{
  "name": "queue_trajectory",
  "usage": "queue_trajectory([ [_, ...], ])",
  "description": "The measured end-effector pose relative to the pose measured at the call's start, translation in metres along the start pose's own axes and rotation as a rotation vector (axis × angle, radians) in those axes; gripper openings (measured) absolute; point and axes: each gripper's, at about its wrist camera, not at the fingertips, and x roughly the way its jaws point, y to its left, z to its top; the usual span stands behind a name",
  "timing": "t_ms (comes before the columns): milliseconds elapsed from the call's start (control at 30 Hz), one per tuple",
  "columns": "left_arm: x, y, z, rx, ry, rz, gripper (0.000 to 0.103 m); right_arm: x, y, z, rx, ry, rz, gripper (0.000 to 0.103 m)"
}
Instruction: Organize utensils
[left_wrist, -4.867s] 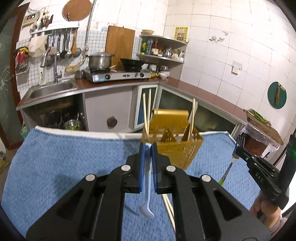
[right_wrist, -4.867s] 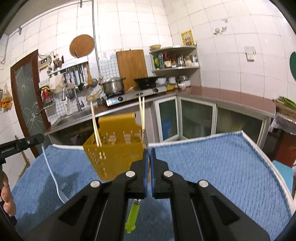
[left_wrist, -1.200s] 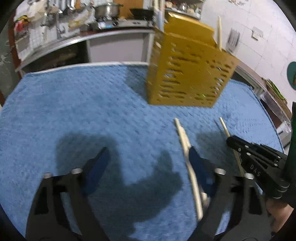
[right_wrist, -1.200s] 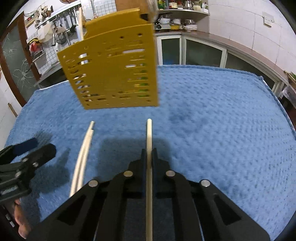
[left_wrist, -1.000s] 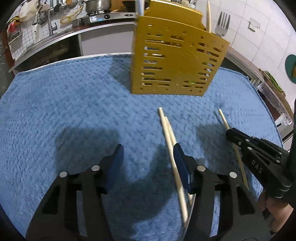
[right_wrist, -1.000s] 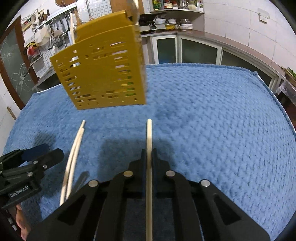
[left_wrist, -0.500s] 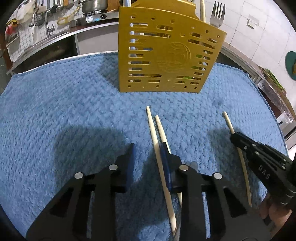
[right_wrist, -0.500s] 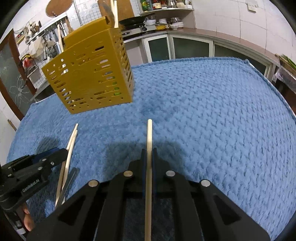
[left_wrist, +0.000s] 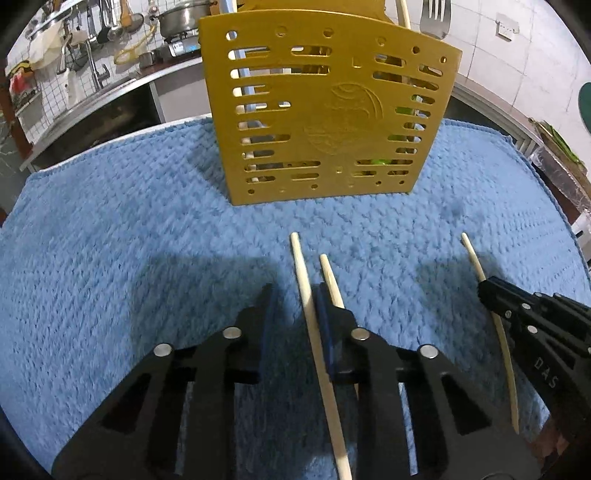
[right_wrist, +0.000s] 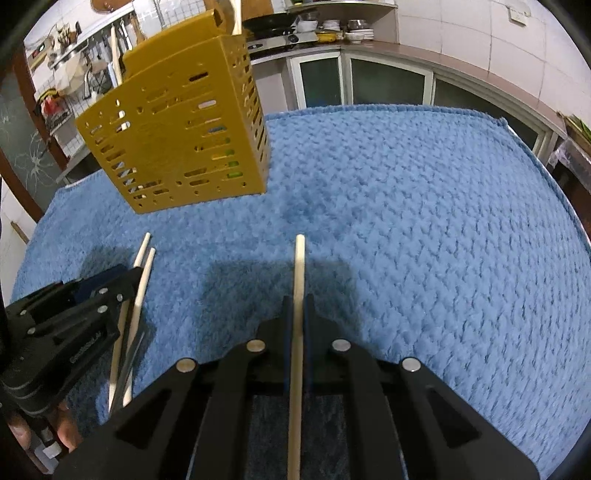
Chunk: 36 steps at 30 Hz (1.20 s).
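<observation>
A yellow slotted utensil holder (left_wrist: 325, 110) (right_wrist: 177, 140) stands on the blue towel (left_wrist: 110, 221) with a fork (left_wrist: 436, 18) and chopsticks sticking out. Two loose chopsticks lie side by side in front of it. My left gripper (left_wrist: 294, 295) (right_wrist: 125, 277) is down over them and its jaws are closing. One chopstick (left_wrist: 301, 273) lies between them against the right pad, with a gap to the left pad. The other chopstick (left_wrist: 328, 273) runs under the right finger. My right gripper (right_wrist: 297, 301) (left_wrist: 487, 291) is shut on a third chopstick (right_wrist: 300, 258) (left_wrist: 472, 254).
Behind the towel run a kitchen counter with a sink (left_wrist: 92, 92) and a stove with a pot (left_wrist: 181, 18). Glass-fronted cabinets (right_wrist: 369, 81) line the far right. A person's fingers (right_wrist: 66, 424) hold the left gripper's handle. Bare towel (right_wrist: 406, 221) spreads right of the holder.
The left gripper's jaws have narrowed a lot and shifted right, so one of the two loose chopsticks now lies between them. The right gripper still holds its chopstick.
</observation>
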Motion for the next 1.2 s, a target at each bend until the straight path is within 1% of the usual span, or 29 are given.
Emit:
queue_trajectory([
  [67,-0.001,-0.001,0.0,0.003,-0.006,0.0,0.012,-0.001,0.001,-0.001,-0.001,-0.008,-0.002,0.006],
  [100,-0.002,0.0,0.0,-0.005,-0.007,-0.008,0.008,-0.001,0.0,-0.002,0.0,-0.013,-0.001,0.006],
  [200,-0.003,0.008,0.0,-0.038,-0.002,-0.036,0.007,-0.004,-0.001,-0.004,0.011,-0.027,0.004,0.006],
  [433,-0.016,0.015,0.0,-0.06,-0.022,-0.077,0.007,-0.02,0.0,-0.001,0.018,-0.082,0.016,0.006],
  [667,-0.046,0.019,0.003,-0.054,-0.09,-0.123,0.006,-0.043,0.001,0.005,0.022,-0.156,0.031,0.006],
  [833,-0.072,0.025,0.007,-0.048,-0.153,-0.15,0.005,-0.07,0.005,0.01,0.016,-0.245,0.051,0.006],
  [1033,-0.094,0.037,0.012,-0.047,-0.232,-0.167,0.005,-0.097,0.002,0.014,0.051,-0.346,0.119,0.006],
  [1200,-0.112,0.047,0.018,-0.052,-0.288,-0.178,0.004,-0.113,0.004,0.018,0.047,-0.425,0.148,0.006],
])
